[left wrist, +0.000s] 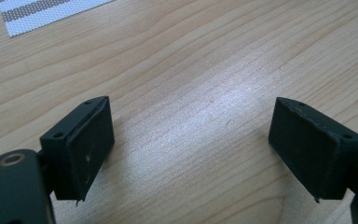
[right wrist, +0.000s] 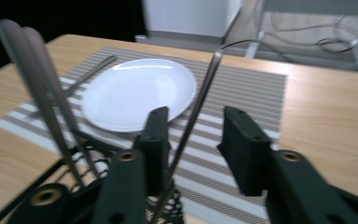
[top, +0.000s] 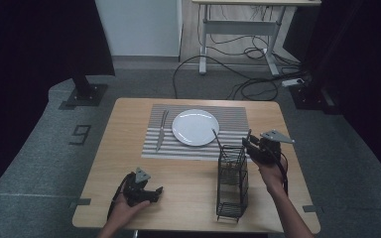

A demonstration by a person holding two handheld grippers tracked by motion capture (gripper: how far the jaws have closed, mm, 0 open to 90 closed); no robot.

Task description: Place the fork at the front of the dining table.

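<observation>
A black wire cutlery basket (top: pixel 232 181) stands upright on the wooden table (top: pixel 129 163), right of centre. A slim metal utensil handle (top: pixel 217 138) sticks up from it toward the white plate (top: pixel 195 127). My right gripper (top: pixel 250 141) hovers at the basket's top right, open. In the right gripper view the handle (right wrist: pixel 205 88) rises between the jaws of the right gripper (right wrist: pixel 193 114), close to the left one, ungripped. Two more handles (right wrist: pixel 28 70) lean at the left. My left gripper (top: pixel 156 194) rests low on the table, open over bare wood in the left gripper view (left wrist: pixel 191 112).
A striped placemat (top: pixel 233 119) lies at the table's far middle under the plate, with a piece of cutlery (top: pixel 161 130) left of the plate. A corner of the placemat (left wrist: pixel 42 14) shows beyond the left gripper. A desk and cables stand on the floor behind.
</observation>
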